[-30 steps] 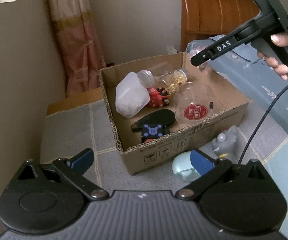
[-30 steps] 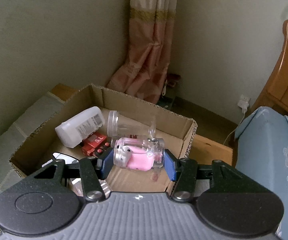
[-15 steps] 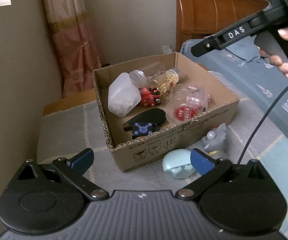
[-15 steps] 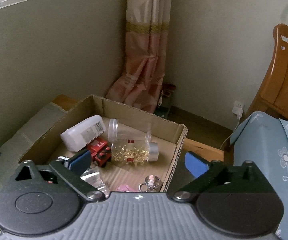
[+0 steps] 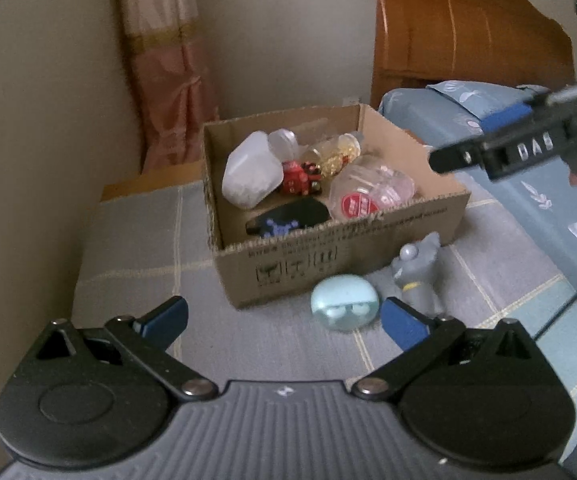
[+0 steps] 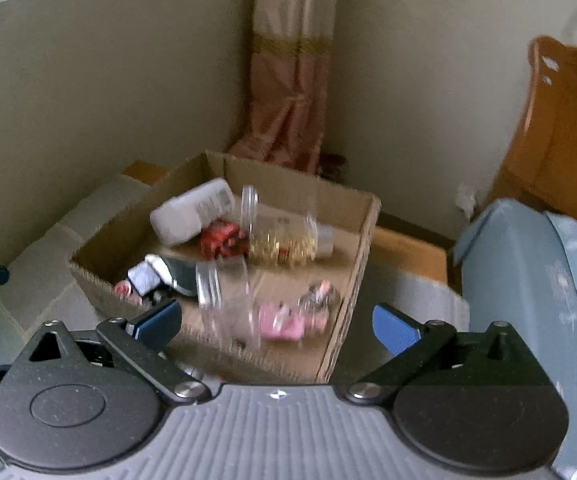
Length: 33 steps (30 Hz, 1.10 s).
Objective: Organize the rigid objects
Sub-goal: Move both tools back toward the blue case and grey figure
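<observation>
Left gripper (image 5: 284, 318): fingers wide apart, holding nothing, over grey cloth (image 5: 136, 248) short of the box (image 5: 340, 256). Right gripper (image 6: 276, 322): fingers spread, empty, above the box's near corner. Outside, against the front wall: one blue case (image 5: 344, 302), one grey figure (image 5: 418, 274), seen only in the left view. Inside: one white bottle (image 5: 250, 174), one red toy (image 5: 298, 178), one gold-filled jar (image 6: 284, 240), one clear jar (image 6: 228, 296), one black item (image 5: 288, 218). Pink piece (image 6: 284, 322) is plain only from the right
</observation>
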Motion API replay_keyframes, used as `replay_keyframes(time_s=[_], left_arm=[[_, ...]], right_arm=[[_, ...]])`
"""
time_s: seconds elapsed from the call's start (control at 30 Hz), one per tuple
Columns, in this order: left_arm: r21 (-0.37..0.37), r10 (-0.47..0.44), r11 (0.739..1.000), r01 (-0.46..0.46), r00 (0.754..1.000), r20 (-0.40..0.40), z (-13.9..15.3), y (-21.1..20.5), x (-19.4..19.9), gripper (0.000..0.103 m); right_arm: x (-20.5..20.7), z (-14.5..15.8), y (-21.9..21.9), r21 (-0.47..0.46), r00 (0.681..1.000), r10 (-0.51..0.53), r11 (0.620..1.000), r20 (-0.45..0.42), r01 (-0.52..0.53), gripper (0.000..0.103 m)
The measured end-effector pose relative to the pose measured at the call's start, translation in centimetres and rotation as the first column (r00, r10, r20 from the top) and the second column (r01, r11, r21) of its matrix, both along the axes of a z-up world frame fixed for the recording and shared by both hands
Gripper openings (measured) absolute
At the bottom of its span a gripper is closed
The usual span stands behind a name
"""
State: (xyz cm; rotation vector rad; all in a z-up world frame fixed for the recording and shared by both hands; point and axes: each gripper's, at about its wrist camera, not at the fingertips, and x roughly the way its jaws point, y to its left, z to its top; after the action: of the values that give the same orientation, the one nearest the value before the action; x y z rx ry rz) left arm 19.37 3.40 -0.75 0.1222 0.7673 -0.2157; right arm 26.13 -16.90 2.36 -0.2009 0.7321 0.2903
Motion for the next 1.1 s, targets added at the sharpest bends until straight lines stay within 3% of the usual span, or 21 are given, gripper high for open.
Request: replay_keyframes(time_s=[0.23,0.33,0.5,0.87,1.1], left_arm=[[0.040,0.091,0.995,-0.093,0.995,0.045,-1.0,0.3,-1.9,0.102],[0.015,0.109,0.994,-0.110,0.994,0.026,-1.6,0.6,-2.2,0.102],[-0.009,0.112,0.994,-0.112,0.994,-0.008,-2.4,0.8,-2.3,0.102],[-0.020,0.117,0.993,-0.118,0.993,-0.017,-2.9,1.1,-2.2,0.102],[-0.030,0.113,0.993,-0.114,0.993,-0.024,-3.1,1.1,-2.4,0.102]], right_arm=[[-1.7,-4.4,0.1,0.099,0.989,-0.124,0.986,-0.075,0.131,0.103],[-1.4,-6.1,0.3,0.153,0.980,-0.157,0.973,-0.123,0.175,0.103],[-0.7,-8.0,0.9,0.167,0.968,-0.193,0.961,-0.162,0.220,0.103],[-2.8,-8.4,-2.7,0.183,0.936,-0.313,0.922,-0.161,0.340,0.103],[-5.9,-8.8,-4.5,0.200,0.961,-0.234,0.944,-0.148,0.261,0.103]])
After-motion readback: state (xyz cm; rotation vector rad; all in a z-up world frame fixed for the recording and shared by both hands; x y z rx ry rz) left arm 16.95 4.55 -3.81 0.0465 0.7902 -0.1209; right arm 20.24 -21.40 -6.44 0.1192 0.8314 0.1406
